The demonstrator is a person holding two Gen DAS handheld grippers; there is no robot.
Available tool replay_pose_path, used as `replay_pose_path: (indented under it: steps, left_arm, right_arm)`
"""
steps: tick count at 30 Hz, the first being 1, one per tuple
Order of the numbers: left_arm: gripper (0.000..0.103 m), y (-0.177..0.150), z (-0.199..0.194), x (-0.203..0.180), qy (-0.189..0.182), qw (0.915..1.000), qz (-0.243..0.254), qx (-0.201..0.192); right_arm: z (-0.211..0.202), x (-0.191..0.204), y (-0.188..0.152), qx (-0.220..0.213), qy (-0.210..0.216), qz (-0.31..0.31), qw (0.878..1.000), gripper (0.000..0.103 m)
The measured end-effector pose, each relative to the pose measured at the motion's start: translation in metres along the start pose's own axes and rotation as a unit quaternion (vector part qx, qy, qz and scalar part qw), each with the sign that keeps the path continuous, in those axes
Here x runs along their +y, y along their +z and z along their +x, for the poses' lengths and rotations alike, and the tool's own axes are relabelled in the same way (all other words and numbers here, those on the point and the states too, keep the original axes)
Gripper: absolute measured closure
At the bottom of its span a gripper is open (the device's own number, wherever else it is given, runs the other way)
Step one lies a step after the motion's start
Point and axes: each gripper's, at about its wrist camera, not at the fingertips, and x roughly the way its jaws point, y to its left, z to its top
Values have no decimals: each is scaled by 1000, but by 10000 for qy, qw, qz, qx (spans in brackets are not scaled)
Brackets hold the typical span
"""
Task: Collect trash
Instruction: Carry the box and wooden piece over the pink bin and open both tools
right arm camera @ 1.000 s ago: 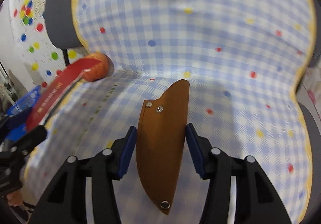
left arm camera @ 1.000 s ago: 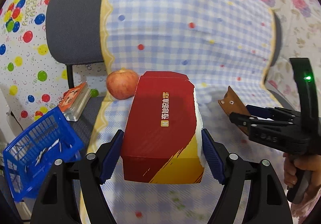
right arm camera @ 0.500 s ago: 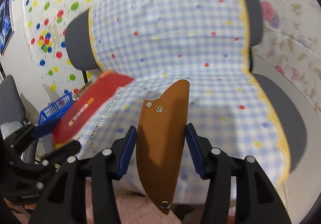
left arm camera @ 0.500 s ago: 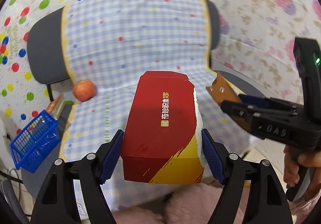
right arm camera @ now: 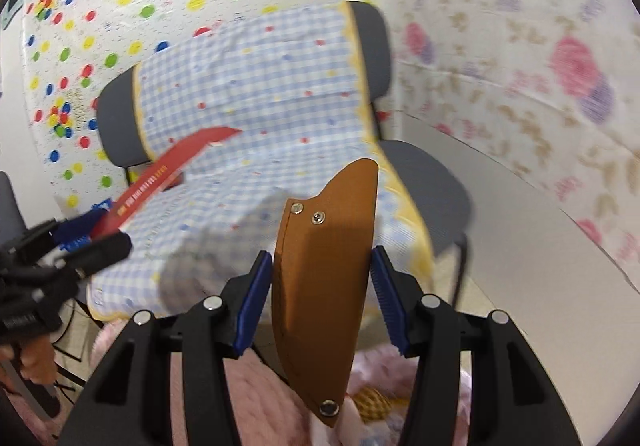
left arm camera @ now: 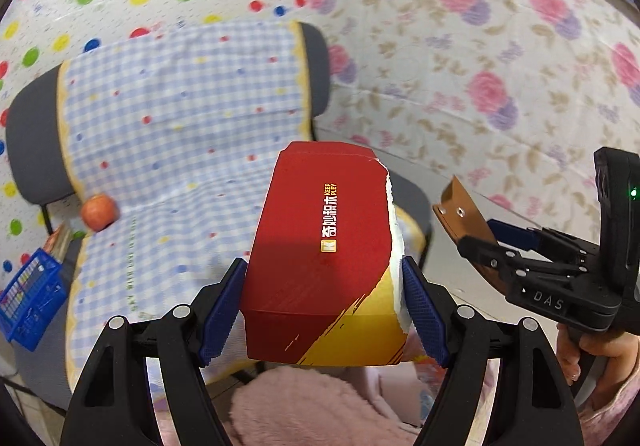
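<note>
Farthest left in the left wrist view, a small blue plastic basket (left arm camera: 30,296) sits beside a grey chair draped in a blue-and-white checked cloth (left arm camera: 180,126), and a round reddish apple (left arm camera: 99,212) rests at the cloth's left edge, where seat meets backrest. Next comes the left gripper (left arm camera: 322,300), its blue pads clamped on both long sides of a flat red-and-yellow cardboard box (left arm camera: 324,258) with a torn white right edge. The box's long axis runs straight away from the camera, yellow end nearest, red end pointing toward the chair. Right of it, the right gripper (left arm camera: 478,242) is closed on a brown leather knife sheath (left arm camera: 460,216), whose end points up and left; a hand (left arm camera: 596,346) holds the handle. From the right wrist view, the sheath (right arm camera: 326,278) stands lengthwise between the pads, rounded tip away from the camera, riveted narrow end (right arm camera: 329,408) nearest. Both items hang in the air above pink fluffy fabric (left arm camera: 304,406), clear of the seat.
</note>
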Motion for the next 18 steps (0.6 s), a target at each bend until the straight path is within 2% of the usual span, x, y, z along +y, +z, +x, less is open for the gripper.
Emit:
replay_pose_path:
  steps: [3,8,13,18]
  left_arm:
    - [27,-12,4,-22,-180,9995,252,42]
    - [27,-44,24,-63,-577,9957,634,338]
    - [27,-74,47,-91,-919,9889,843,812]
    - [27,-85,61,-108,-1110,9824,1035,1085]
  right_arm:
    - [-13,-14,-19,65,-285,97,9995,52]
    - [-29,-29,-49,190,-667,230,9973,52]
    - [-36,-36,-78,371,-816,317,9955,52]
    - [-37,-40,-98,544,-827,400,9943,52]
